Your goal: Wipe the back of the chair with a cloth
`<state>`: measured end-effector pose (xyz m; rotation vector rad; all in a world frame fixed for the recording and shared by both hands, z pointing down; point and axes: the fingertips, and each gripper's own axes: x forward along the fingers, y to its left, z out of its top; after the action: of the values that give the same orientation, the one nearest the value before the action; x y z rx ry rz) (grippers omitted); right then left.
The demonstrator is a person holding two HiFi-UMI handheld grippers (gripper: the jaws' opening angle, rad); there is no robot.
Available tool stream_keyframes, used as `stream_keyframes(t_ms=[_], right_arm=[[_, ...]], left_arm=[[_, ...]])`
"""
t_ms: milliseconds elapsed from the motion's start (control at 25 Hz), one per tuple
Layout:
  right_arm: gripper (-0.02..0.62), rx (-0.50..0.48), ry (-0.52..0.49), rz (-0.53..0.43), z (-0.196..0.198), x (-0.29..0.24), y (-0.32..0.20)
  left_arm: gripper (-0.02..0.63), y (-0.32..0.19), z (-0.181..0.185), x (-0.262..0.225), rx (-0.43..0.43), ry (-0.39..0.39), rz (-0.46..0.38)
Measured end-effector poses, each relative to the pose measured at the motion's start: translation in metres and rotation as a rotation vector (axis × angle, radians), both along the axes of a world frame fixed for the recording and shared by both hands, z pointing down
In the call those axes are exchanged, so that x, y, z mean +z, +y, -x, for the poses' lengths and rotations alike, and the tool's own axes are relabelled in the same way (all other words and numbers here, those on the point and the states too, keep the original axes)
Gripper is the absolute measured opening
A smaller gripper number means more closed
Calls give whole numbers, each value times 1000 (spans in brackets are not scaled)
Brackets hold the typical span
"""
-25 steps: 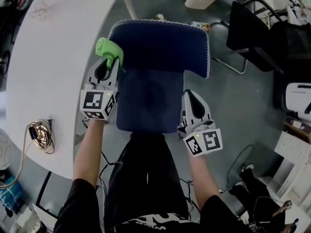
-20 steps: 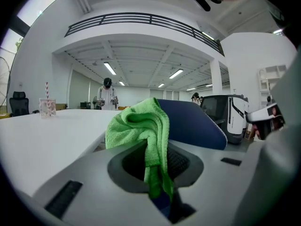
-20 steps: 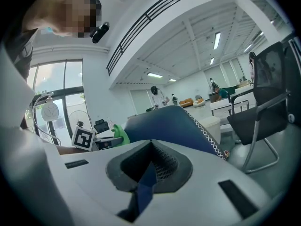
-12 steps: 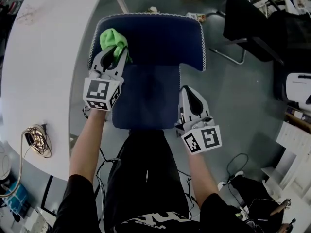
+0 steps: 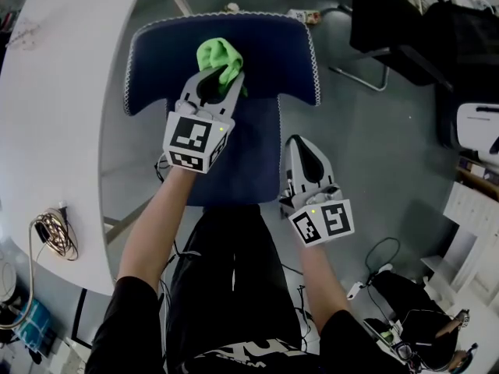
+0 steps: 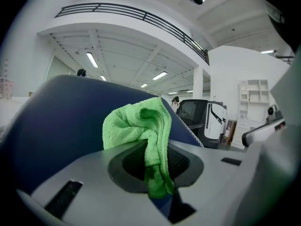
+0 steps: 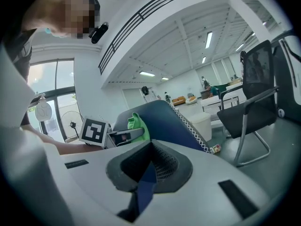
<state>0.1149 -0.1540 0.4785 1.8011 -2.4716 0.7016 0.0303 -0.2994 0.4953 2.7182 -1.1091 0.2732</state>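
Head view: left gripper point(image 5: 224, 75) clamps the green cloth point(image 5: 217, 55) against the navy chair back point(image 5: 273, 45), upper middle. Right gripper point(image 5: 299, 148) sits at the back's right edge, lower down. White table point(image 5: 62, 100) is close on the left with a cable coil point(image 5: 51, 231) on it. Black chair point(image 5: 390, 22) stands on grey floor point(image 5: 374, 139) to the right.

Left gripper view: cloth pinched between the jaws, touching the blue fabric. White shelves point(image 6: 254, 98) behind.

Right gripper view: jaws together, only a sliver of blue in the slit. Window point(image 7: 66, 93) at left.
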Motion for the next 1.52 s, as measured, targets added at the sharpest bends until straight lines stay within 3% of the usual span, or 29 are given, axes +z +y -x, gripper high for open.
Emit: stream_keyframes(t_ms=[320, 520, 680, 840, 1080, 1520], right_arm=[[-5, 28, 10, 1, -12, -2, 2], [-5, 42, 6, 1, -17, -3, 5], [-5, 53, 8, -1, -23, -2, 4], [-5, 62, 1, -2, -23, 4, -2], [-5, 12, 5, 1, -8, 8, -4], [-5, -58, -5, -3, 17, 9, -6]], left_arm=[[69, 21, -88, -9, 204, 45, 6], [69, 35, -110, -24, 265, 98, 13], [69, 46, -107, -33, 273, 127, 26], [69, 52, -69, -31, 231, 112, 4], [69, 55, 18, -25, 59, 17, -66], [69, 61, 150, 8, -215, -132, -63]])
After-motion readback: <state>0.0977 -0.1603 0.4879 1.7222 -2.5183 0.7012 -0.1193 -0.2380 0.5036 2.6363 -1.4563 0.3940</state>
